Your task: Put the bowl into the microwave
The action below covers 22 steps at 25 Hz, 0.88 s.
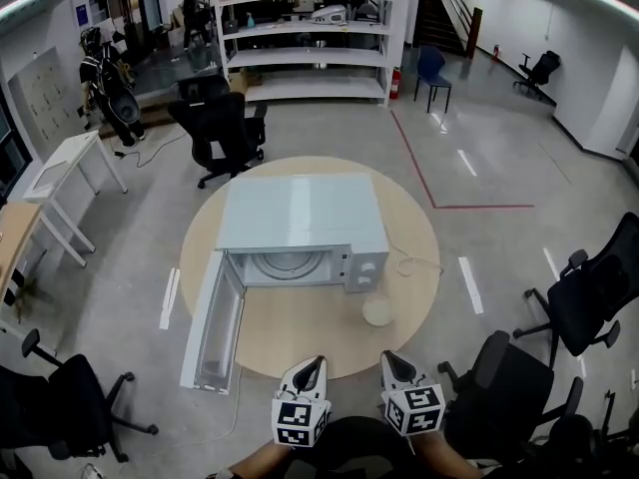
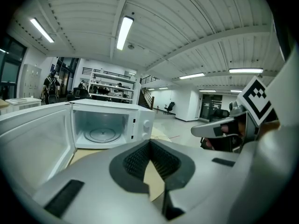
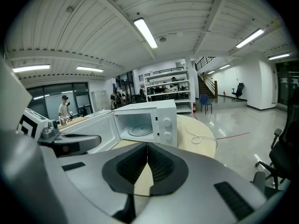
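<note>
A white microwave [image 1: 300, 228] stands on the round wooden table [image 1: 419, 297], its door [image 1: 215, 322] swung open to the left and the glass turntable [image 1: 288, 264] bare inside. A small pale bowl [image 1: 378, 311] sits on the table just right of the microwave's front corner. My left gripper [image 1: 317, 361] and right gripper [image 1: 388, 356] hover side by side at the table's near edge, both shut with nothing between the jaws. In the left gripper view the microwave [image 2: 110, 125] is ahead; the right gripper view shows it [image 3: 149, 120] too. The bowl shows in neither gripper view.
A white power cable [image 1: 417, 263] lies on the table to the right of the microwave. Black office chairs stand near the table at the right [image 1: 589, 297], the lower left [image 1: 60, 397] and behind it [image 1: 225, 133]. Shelving [image 1: 310, 38] stands at the back.
</note>
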{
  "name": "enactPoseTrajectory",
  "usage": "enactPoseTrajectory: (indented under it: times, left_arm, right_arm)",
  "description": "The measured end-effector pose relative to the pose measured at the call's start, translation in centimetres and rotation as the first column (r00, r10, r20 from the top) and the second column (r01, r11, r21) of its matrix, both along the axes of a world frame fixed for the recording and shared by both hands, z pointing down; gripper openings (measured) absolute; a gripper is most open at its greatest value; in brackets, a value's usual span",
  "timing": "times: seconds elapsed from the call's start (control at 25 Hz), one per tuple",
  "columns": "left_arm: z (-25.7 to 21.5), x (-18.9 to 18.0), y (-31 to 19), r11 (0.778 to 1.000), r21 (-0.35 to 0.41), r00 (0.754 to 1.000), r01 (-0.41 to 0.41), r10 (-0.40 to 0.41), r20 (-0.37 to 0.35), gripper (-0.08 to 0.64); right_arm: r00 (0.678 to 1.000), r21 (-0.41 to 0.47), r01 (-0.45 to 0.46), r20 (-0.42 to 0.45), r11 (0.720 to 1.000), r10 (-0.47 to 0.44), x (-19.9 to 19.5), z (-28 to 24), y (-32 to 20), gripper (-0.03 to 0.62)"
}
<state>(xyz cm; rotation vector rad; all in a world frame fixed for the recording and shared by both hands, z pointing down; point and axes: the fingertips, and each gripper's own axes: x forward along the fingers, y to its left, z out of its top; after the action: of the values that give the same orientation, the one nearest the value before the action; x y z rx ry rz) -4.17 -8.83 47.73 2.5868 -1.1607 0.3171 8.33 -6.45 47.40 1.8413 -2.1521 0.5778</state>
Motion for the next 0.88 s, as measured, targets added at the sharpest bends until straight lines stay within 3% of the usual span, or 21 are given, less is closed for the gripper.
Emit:
enactPoseTrajectory:
  times: [0.44, 0.88]
  left_arm:
    - [0.1, -2.6, -2.4, 0.999, -0.007, 0.997, -0.049, 0.048, -0.054, 0.046]
    - [0.1, -3.1, -5.1, 1.000, -0.002, 0.999, 0.002, -0.002, -0.043, 0.046]
  right_arm:
    - [0.998, -0.014, -0.045, -0.037, 0.999, 0.045, -2.9, -0.1, -1.5, 0.017]
    - [1.000, -0.012, -0.012, -0.018, 1.000, 0.012, -2.6, 0.2, -4.8, 0.017]
